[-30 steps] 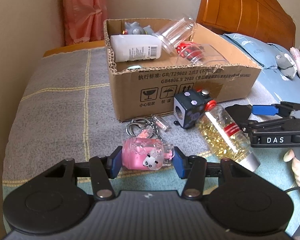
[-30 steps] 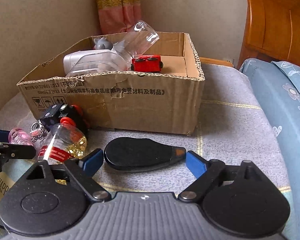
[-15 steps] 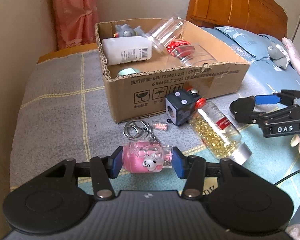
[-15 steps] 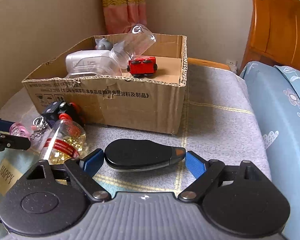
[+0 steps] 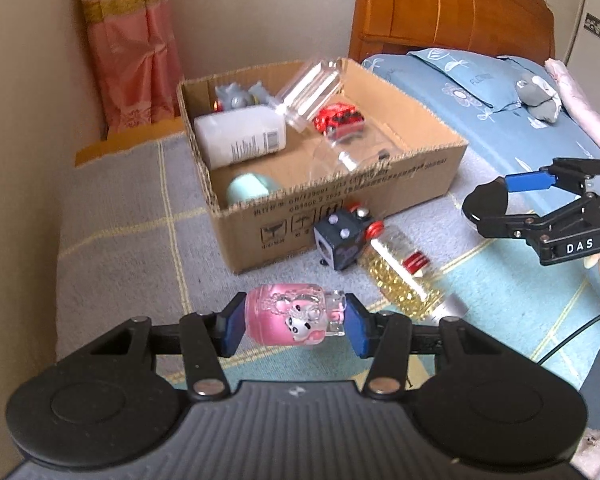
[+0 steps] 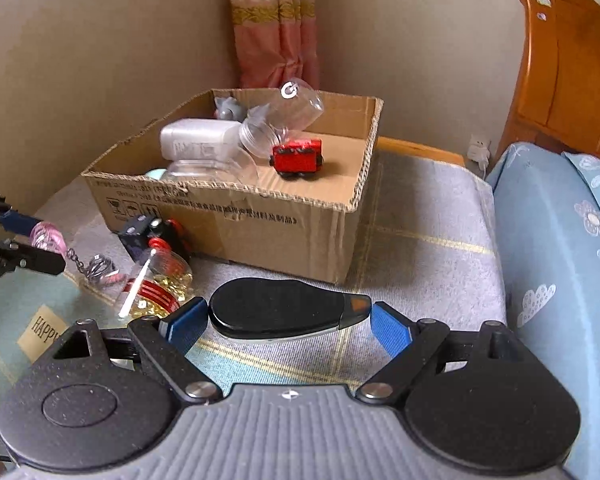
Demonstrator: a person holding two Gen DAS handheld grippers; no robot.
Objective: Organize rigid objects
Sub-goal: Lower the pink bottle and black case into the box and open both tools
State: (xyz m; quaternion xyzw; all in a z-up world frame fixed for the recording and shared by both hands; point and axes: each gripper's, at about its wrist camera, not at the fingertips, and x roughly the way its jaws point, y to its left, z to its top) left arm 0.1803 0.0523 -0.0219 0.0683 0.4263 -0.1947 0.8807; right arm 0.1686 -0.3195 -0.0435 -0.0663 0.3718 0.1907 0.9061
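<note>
Nearest the left wrist camera, the left claw point(image 5: 294, 322) pinches a pink keychain charm point(image 5: 290, 316) crosswise between its blue pads, clear of the grey blanket point(image 5: 120, 216), its chain and ring dangling below in the right wrist view. Nearest the right wrist camera, the right claw point(image 6: 286, 322) grips a flat black oval case point(image 6: 278, 308) end to end, also lifted off the bed.

Just beyond, a bottle of golden capsules point(image 5: 400, 276) lies on its side on the blanket, touching a dark cube toy point(image 5: 340, 240) that sits against the front wall of the cardboard box point(image 5: 340, 208).

Further off, the open box already holds a white bottle point(image 5: 240, 136), a clear jar point(image 5: 312, 84), a red toy vehicle point(image 5: 340, 118), a pale green object point(image 5: 248, 188) and a grey figure point(image 5: 236, 96).

Judging by this, the step in hand is carrying both picked items to the box. The next move calls for bringing each claw over the near rim, high enough to clear the cardboard edge and the leaning jar, then letting go over a free patch of the box floor. The capsule bottle and cube are left to collect.
</note>
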